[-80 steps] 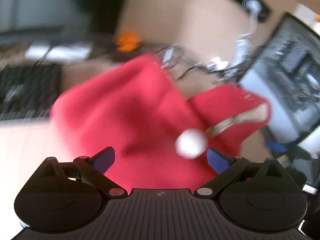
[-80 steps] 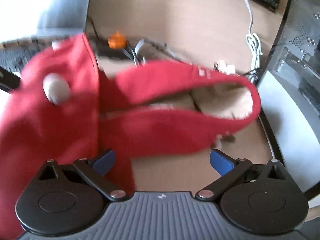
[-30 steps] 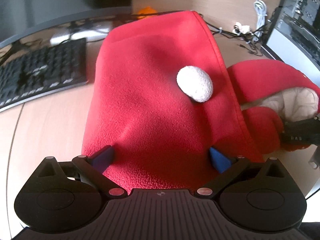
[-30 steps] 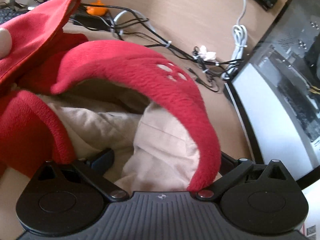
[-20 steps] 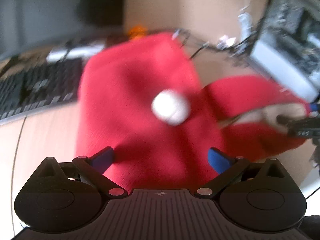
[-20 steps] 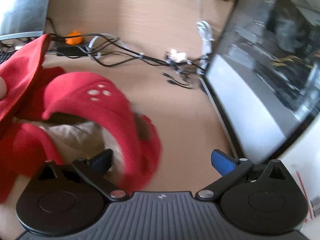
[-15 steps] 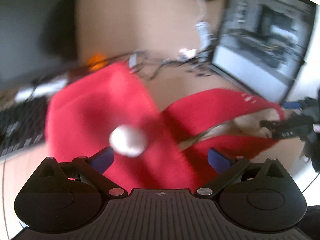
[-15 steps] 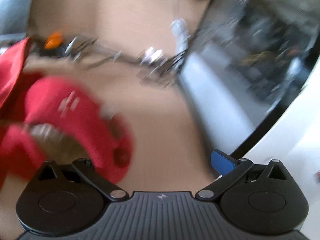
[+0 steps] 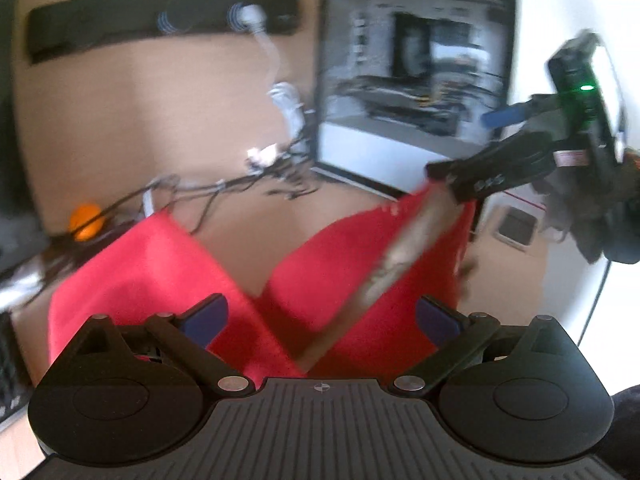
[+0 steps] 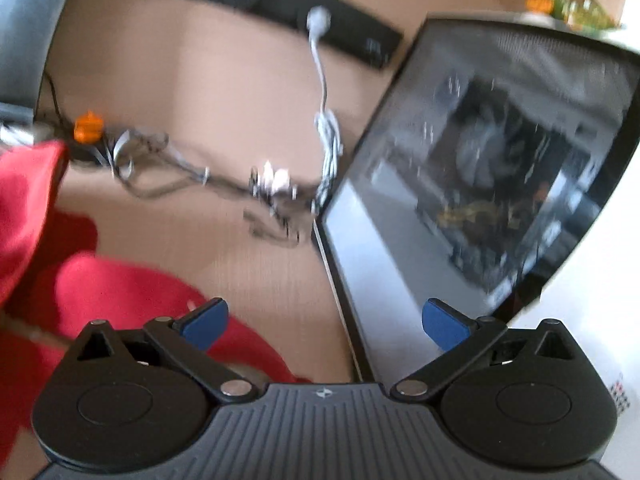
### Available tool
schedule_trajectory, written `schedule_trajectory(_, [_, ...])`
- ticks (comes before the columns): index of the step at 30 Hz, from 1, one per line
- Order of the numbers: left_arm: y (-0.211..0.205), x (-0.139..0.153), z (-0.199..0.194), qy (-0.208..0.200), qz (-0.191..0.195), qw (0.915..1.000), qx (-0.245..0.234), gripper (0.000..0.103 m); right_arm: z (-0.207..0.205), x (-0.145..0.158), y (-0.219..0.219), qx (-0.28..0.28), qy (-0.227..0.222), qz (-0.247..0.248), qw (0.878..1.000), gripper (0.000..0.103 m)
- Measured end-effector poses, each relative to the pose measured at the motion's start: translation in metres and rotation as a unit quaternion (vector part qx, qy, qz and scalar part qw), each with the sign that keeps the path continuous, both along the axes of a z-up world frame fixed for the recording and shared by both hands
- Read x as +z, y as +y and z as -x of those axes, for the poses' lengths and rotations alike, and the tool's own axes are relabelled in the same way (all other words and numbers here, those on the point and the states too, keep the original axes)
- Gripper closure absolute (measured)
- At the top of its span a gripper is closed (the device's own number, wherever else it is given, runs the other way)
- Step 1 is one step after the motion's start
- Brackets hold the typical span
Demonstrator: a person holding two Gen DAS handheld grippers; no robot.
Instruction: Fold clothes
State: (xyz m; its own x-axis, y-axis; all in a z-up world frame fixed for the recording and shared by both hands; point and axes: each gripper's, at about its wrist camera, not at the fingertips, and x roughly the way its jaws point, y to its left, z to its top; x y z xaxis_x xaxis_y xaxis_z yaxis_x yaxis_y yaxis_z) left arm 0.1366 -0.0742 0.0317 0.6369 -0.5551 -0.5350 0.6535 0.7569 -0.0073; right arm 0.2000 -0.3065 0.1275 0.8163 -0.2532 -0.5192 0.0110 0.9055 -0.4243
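A red fleece garment (image 9: 152, 280) with a beige lining hangs lifted off the wooden desk (image 9: 140, 120). It fills the lower middle of the left wrist view and the lower left of the right wrist view (image 10: 120, 296). My left gripper (image 9: 318, 318) has its blue pads wide apart with the cloth between them. In the left wrist view, one lower finger of my right gripper (image 9: 476, 156) touches the garment's upper right corner while its blue pad stands clear above. In its own view the right gripper (image 10: 326, 320) has its pads wide apart.
A dark monitor (image 10: 500, 168) stands at the right. A tangle of cables (image 10: 272, 192) with a white cord (image 10: 324, 92) and an orange object (image 10: 89, 126) lies at the back of the desk. A black bar (image 9: 160, 28) sits on the wall behind.
The garment has been lifted from lying on the desk. My right gripper has pulled its lined end up and to the right. The white pom-pom has dropped out of view.
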Motion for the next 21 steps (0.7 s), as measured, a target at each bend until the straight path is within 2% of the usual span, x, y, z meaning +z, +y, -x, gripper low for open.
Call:
schedule_trajectory(4, [-0.025,-0.008,0.001,-0.005,-0.037,0.9989,-0.028,0.001,0.002,-0.014,-0.015,-0.017,0.031,-0.04,0.999,0.0])
schedule_trajectory(6, [-0.028,-0.017,-0.004,0.008,-0.061,0.9979,-0.022,0.001,0.004,-0.022,-0.018,-0.023,0.043,-0.055,0.997,0.0])
schedule_trajectory(8, [-0.021,-0.027,-0.01,0.032,-0.077,0.9965,-0.002,0.001,0.0,-0.034,-0.02,-0.031,0.059,-0.06,0.996,0.0])
schedule_trajectory(12, [-0.011,-0.051,-0.023,0.111,-0.1,0.9884,0.031,0.001,-0.004,-0.055,-0.02,-0.037,0.082,-0.053,0.995,0.0])
schedule_trajectory(16, [-0.008,-0.059,-0.017,0.105,-0.128,0.9849,0.053,0.001,0.008,-0.046,-0.019,-0.019,0.07,-0.062,0.995,0.0])
schedule_trajectory(20, [-0.002,-0.055,-0.017,0.101,-0.117,0.9853,0.073,0.001,0.016,-0.038,-0.022,-0.018,0.066,-0.055,0.996,0.0])
schedule_trajectory(21, [-0.001,-0.048,-0.014,0.089,-0.101,0.9886,0.067,0.001,0.017,-0.035,-0.023,-0.02,0.067,-0.06,0.996,0.0])
